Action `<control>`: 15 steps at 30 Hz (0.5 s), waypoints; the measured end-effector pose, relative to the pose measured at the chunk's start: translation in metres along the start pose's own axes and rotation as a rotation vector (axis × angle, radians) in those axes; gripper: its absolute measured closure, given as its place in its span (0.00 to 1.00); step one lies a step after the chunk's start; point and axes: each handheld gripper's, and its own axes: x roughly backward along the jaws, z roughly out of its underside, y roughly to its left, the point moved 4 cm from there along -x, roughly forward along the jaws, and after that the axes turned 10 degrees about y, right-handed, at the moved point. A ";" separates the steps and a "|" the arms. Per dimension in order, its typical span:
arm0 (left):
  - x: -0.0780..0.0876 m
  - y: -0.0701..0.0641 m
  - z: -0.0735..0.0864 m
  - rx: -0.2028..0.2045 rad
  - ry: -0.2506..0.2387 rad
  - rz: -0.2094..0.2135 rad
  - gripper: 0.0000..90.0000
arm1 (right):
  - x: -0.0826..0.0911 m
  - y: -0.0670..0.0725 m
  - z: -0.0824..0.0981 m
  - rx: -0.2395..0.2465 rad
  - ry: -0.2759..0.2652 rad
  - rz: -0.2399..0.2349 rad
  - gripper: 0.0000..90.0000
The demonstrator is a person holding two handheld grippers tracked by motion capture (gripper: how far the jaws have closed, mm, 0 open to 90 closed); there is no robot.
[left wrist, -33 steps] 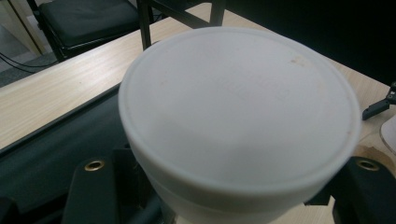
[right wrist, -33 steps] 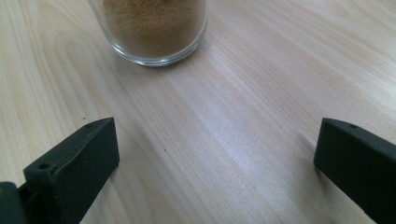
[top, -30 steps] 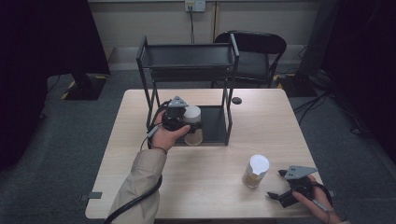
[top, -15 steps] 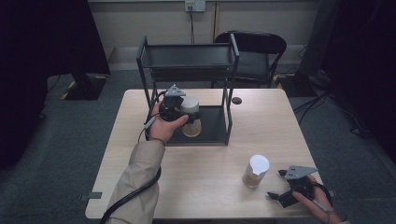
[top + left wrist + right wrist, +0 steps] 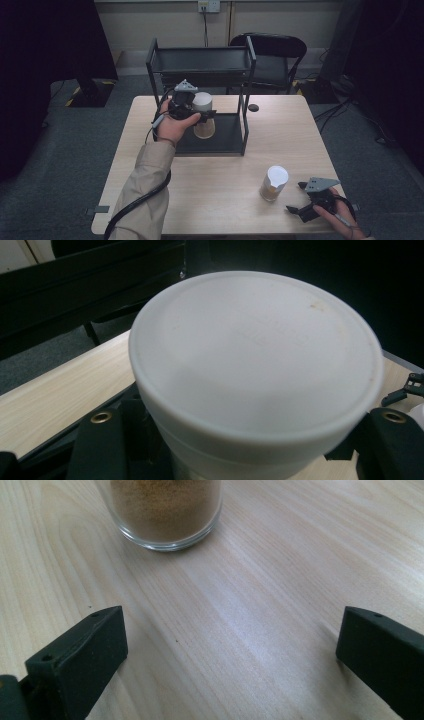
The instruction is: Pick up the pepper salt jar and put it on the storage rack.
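Note:
A white-lidded jar (image 5: 203,119) of brown powder hangs over the bottom shelf of the black rack (image 5: 151,70), with my left gripper (image 5: 200,118) shut on it. In the left gripper view its white lid (image 5: 255,350) is very close, and my left gripper (image 5: 245,440) has a jaw on either side of the jar. A second jar (image 5: 274,183) with a white lid stands on the table near the front right. Its glass base (image 5: 167,510) lies just ahead of my right gripper (image 5: 232,650), which is open. In the high view my right gripper (image 5: 296,198) rests low on the table beside that jar.
The rack has a top shelf (image 5: 200,61) and a dark bottom tray (image 5: 227,141) on the wooden table (image 5: 215,200). A small black disc (image 5: 253,107) lies right of the rack. A black chair (image 5: 272,55) stands behind the table.
My left gripper has carried its jar forward, from the rack's front left edge to over the bottom shelf. The right gripper and the second jar have stayed put.

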 end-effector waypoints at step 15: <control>0.019 -0.001 -0.025 -0.004 -0.003 0.000 0.38 | 0.000 0.000 0.000 0.000 0.000 0.000 0.00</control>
